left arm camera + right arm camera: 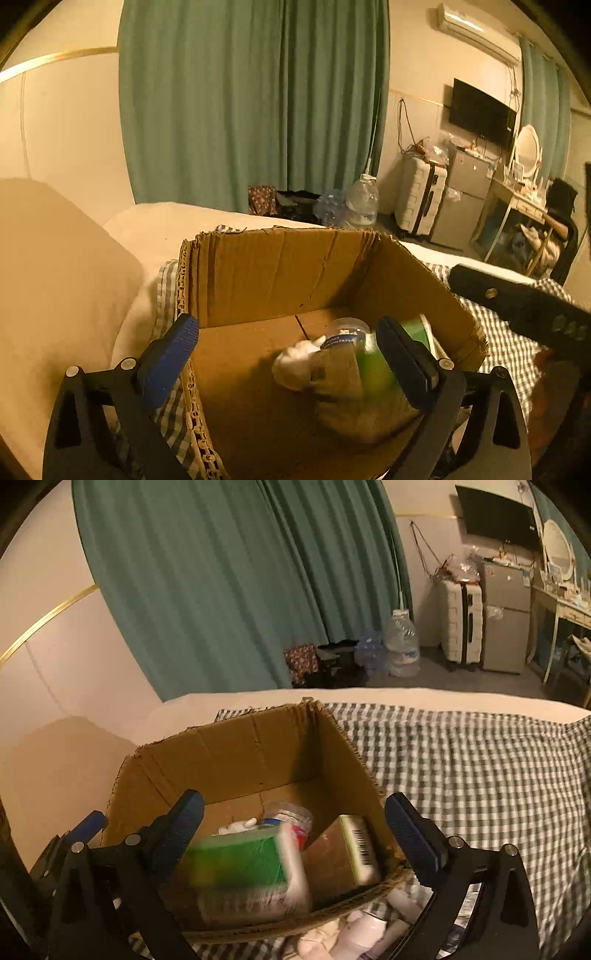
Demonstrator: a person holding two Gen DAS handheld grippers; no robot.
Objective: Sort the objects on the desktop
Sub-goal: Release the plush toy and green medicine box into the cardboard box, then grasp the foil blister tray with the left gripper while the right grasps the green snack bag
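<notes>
Inside the corrugated cardboard box (pixel 236 760), a blurred green-topped packet (pixel 243 864).

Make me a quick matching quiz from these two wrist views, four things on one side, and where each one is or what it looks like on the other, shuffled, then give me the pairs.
Things
1. cardboard box
2. green-topped pack
3. barcoded carton
4. white bottles

Descriptions
A. lying on the checked cloth outside the box, by its near wall
B. open at the top, standing on the checked cloth
C. blurred, in the box
D. in the box, leaning at its right-hand side in the right wrist view

Pairs: 1-B, 2-C, 3-D, 4-A
</notes>
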